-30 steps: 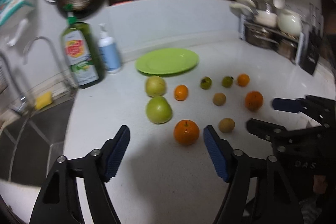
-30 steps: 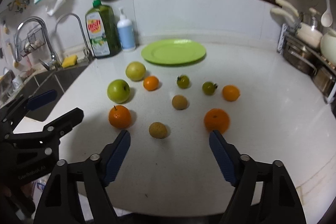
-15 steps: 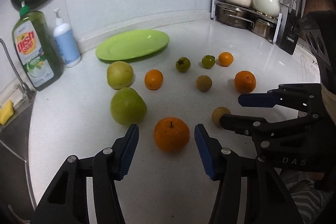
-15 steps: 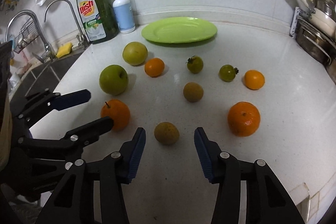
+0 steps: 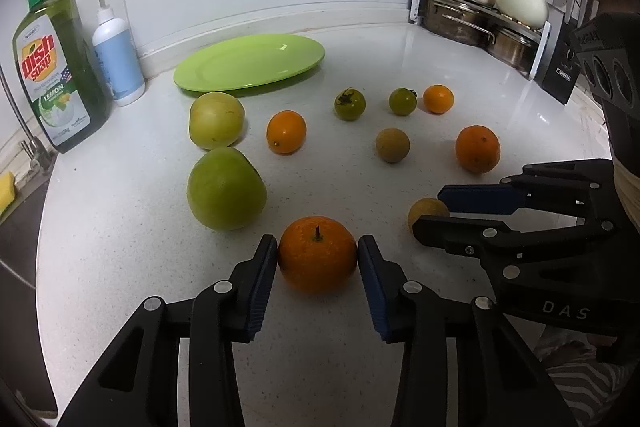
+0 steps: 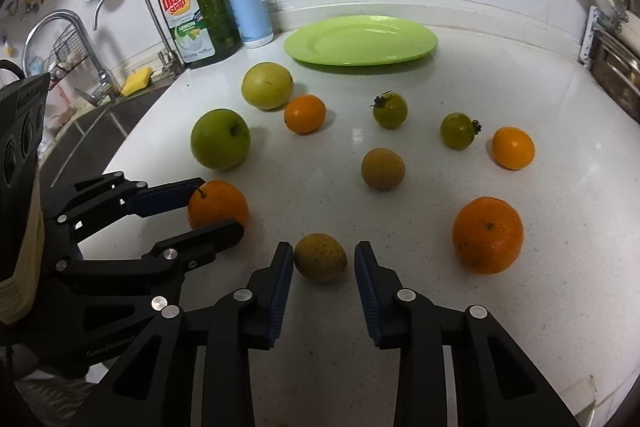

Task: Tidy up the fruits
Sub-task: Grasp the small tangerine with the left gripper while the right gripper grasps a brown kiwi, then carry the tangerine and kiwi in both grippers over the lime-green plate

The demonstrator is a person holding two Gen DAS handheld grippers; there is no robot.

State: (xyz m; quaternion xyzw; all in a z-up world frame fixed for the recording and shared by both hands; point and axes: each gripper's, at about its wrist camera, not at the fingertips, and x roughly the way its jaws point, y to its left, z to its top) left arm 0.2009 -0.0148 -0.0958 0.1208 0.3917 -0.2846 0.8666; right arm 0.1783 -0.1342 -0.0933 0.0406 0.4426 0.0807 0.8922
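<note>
Several fruits lie on the white counter in front of an empty green plate. My left gripper has both pads against the near orange, which rests on the counter. My right gripper straddles a small brown-yellow fruit; its left pad touches the fruit and a gap remains on the right. Two green apples, more oranges and green tomatoes lie beyond.
A dish soap bottle and a blue pump bottle stand at the back left beside the sink and tap. A rack with pots stands at the back right. The counter's front edge is close below both grippers.
Both grippers moved forward and down and narrowed. The left one closed onto the near orange. The right one closed in around the small brown-yellow fruit.
</note>
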